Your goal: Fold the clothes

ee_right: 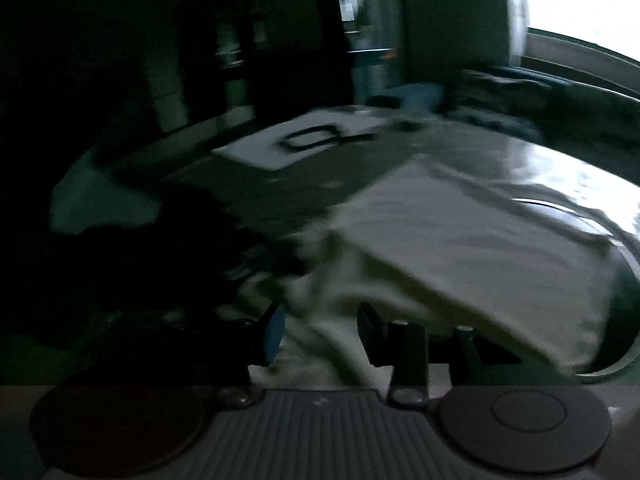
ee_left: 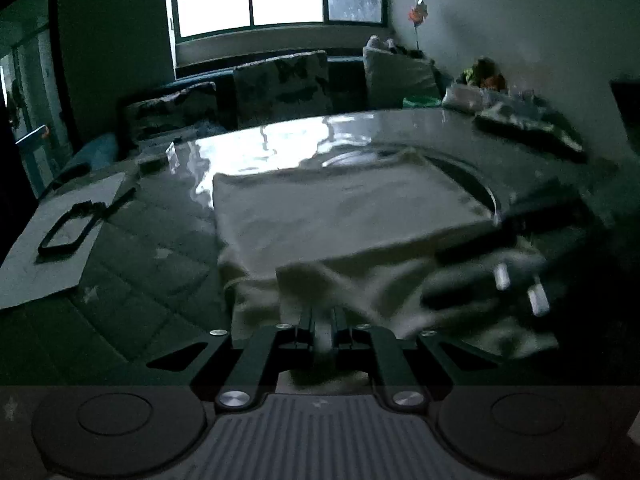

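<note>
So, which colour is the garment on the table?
White or off-white garment, plain; the left wrist view shows it best.

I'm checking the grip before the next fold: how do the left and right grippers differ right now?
The left gripper is shut, pinching the near edge of the pale garment; the right gripper stands apart, cloth lying loose between its fingers. The left sits near the garment's middle, the right toward its side. Both point down at the same garment on the table.

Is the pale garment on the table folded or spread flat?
Partly folded: the pale garment lies as a flat rectangle on the table, its near edge bunched and hanging loose.
</note>
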`<state>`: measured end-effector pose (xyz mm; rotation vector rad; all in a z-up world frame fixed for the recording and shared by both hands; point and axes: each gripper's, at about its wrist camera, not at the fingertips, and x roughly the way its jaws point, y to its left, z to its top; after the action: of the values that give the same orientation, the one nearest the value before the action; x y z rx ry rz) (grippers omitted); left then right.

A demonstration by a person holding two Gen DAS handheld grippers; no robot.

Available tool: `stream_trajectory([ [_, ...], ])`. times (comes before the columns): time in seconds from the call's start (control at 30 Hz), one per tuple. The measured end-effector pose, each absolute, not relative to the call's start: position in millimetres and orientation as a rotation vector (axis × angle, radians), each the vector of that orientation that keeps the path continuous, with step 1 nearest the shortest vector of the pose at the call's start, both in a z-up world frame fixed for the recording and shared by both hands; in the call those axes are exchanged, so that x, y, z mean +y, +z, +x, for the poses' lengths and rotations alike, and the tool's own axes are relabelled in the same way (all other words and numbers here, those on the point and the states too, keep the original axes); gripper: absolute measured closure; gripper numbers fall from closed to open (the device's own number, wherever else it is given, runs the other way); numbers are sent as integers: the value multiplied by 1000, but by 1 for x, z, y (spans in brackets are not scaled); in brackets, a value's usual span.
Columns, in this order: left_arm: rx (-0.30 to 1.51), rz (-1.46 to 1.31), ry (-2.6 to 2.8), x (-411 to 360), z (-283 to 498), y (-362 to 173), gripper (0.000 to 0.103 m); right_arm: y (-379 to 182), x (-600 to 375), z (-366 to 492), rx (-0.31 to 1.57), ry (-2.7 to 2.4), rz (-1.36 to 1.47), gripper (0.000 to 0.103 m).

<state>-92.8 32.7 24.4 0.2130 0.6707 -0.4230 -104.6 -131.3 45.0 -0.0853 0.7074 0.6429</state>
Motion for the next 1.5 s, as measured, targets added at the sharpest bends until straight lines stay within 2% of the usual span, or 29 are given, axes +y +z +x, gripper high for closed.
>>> stream_trajectory([
  [0.3,659,263,-398,37,-98,26,92,31,-150,-73,723,446,-145,65],
  [0.43,626,227,-440,28,-99,36,92,39,-148,-88,704,486,-186,65],
  [0.63,659,295,-475,8,-98,15,91,33,-149,-114,729,497,-265,65],
  [0.93,638,339,-454,40,-121,35,86,51,-160,-154,705,515,-345,64],
  [1.27,556,614,-549,42,-176,18,80,47,-152,-191,711,562,-608,57],
  [1.5,497,707,-610,23,-182,3,80,39,-146,-192,700,580,-656,54],
])
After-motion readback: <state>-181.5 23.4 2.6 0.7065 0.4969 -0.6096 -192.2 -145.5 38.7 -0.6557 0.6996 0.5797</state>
